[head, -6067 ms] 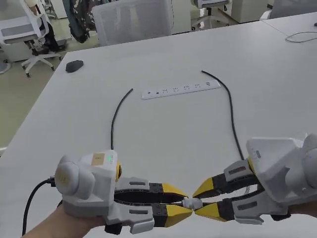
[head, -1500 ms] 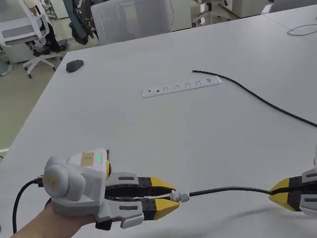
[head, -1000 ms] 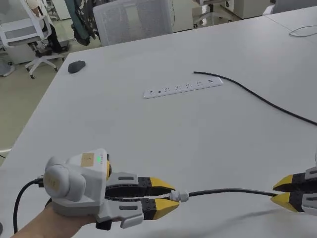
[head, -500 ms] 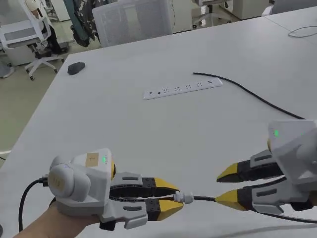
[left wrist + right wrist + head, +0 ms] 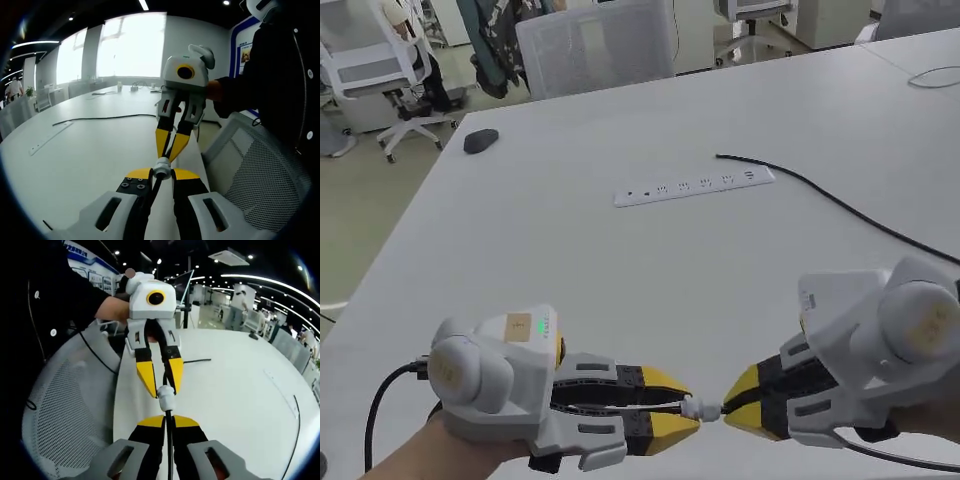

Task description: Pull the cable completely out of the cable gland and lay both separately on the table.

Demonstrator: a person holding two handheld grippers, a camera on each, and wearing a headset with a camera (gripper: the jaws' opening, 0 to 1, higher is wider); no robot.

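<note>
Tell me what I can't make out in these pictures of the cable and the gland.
- How much cable remains inside the gland: left gripper view; the gland's own body and the left tool's tips cover it.
- The cable under the right tool: head view; the tool's body hides it.
- The cable's loop: head view; cut off at the right edge.
- Markings on the power strip: head view; too small.
</note>
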